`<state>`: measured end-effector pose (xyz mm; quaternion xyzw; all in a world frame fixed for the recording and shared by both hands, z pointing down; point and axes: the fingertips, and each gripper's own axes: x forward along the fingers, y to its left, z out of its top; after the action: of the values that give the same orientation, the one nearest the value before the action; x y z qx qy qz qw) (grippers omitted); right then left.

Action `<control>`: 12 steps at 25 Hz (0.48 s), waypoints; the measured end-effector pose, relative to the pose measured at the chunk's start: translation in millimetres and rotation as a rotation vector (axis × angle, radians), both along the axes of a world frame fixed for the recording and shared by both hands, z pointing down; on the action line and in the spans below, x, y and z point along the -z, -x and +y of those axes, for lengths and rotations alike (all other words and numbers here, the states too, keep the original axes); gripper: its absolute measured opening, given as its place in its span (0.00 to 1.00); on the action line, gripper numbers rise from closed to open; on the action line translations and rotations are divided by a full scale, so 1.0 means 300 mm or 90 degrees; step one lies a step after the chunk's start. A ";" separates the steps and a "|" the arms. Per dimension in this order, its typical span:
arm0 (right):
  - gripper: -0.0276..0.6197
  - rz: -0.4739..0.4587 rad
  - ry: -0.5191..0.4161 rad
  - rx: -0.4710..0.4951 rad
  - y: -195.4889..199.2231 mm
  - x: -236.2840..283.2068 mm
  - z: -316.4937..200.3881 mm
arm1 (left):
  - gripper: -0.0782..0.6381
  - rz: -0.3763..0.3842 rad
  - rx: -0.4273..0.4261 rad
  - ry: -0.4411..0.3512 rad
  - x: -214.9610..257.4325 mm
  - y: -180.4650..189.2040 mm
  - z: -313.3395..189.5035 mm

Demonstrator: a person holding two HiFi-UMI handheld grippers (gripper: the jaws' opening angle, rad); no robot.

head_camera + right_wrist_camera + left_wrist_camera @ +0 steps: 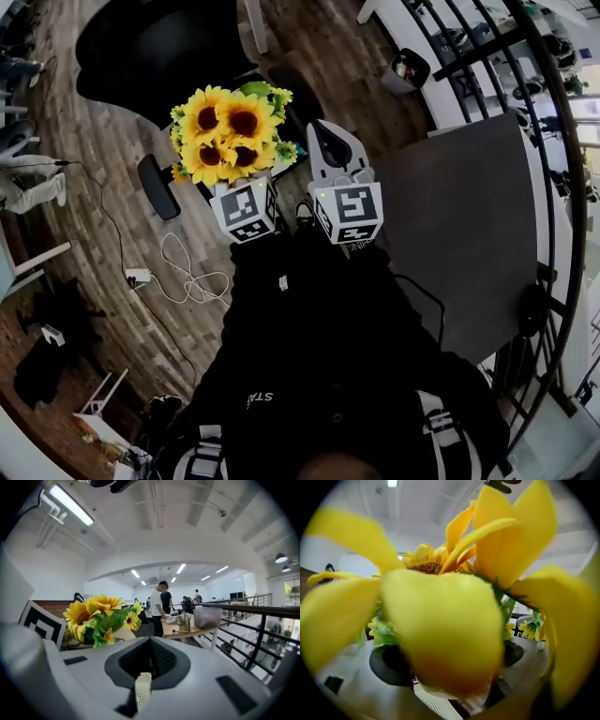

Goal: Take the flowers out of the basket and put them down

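1. Wooden floor (103, 141): runs under the whole scene.
2. White cable (192, 277): lies in loose loops on the floor, below and left of the flowers, well apart from them.
3. Flowers (228, 134): a bunch of yellow sunflowers with dark centres and green leaves. They are raised clear of the floor and sit directly over the left gripper's jaws. In the left gripper view, blurred petals fill nearly the whole frame.
4. Left gripper (246, 208): directly beneath the flowers, with its marker cube facing the head camera. The jaws are clamped on the bunch. The exact grip point is hidden behind petals.
5. Right gripper (323, 133): just right of the flowers and not touching them. The jaws are closed together with nothing between them. In its own view the flowers appear to the left, beside the left gripper's cube.
6. Grey tabletop (469, 225): right of the flowers, beyond the right gripper.
7. Black railing (264, 639): furthest right of the flowers, past the tabletop.
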<state>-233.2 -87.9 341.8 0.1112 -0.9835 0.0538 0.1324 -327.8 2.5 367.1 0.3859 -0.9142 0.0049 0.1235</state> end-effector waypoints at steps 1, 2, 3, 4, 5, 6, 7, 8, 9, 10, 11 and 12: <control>0.06 -0.006 -0.004 -0.010 -0.042 0.020 -0.019 | 0.79 -0.004 -0.013 -0.002 0.018 -0.042 -0.022; 0.06 -0.011 -0.006 -0.024 -0.089 0.037 -0.040 | 0.79 -0.007 -0.027 -0.003 0.034 -0.088 -0.047; 0.06 -0.015 -0.008 -0.039 -0.136 0.054 -0.056 | 0.79 -0.009 -0.044 -0.004 0.049 -0.132 -0.068; 0.06 -0.017 -0.010 -0.054 -0.175 0.070 -0.063 | 0.79 -0.010 -0.061 -0.005 0.062 -0.168 -0.082; 0.06 -0.017 -0.013 -0.069 -0.204 0.086 -0.061 | 0.79 -0.009 -0.080 -0.007 0.074 -0.194 -0.090; 0.06 -0.017 -0.018 -0.083 -0.224 0.101 -0.053 | 0.79 -0.008 -0.100 -0.009 0.084 -0.214 -0.095; 0.06 -0.017 -0.023 -0.097 -0.241 0.116 -0.046 | 0.79 -0.008 -0.121 -0.012 0.095 -0.231 -0.102; 0.06 -0.017 -0.029 -0.112 -0.260 0.130 -0.044 | 0.79 -0.009 -0.142 -0.015 0.106 -0.251 -0.114; 0.06 -0.019 -0.034 -0.129 -0.285 0.144 -0.049 | 0.79 -0.011 -0.165 -0.019 0.118 -0.278 -0.135; 0.06 -0.020 -0.039 -0.150 -0.319 0.156 -0.059 | 0.79 -0.013 -0.190 -0.023 0.130 -0.313 -0.159; 0.06 -0.021 -0.042 -0.173 -0.359 0.168 -0.066 | 0.79 -0.015 -0.214 -0.028 0.143 -0.353 -0.182; 0.06 -0.022 -0.045 -0.195 -0.401 0.179 -0.069 | 0.79 -0.016 -0.237 -0.033 0.158 -0.396 -0.200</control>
<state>-112.8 -108.7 288.0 0.2638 -0.9583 0.0403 0.1020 -208.9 -57.4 319.8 0.5517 -0.8281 0.0089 0.0987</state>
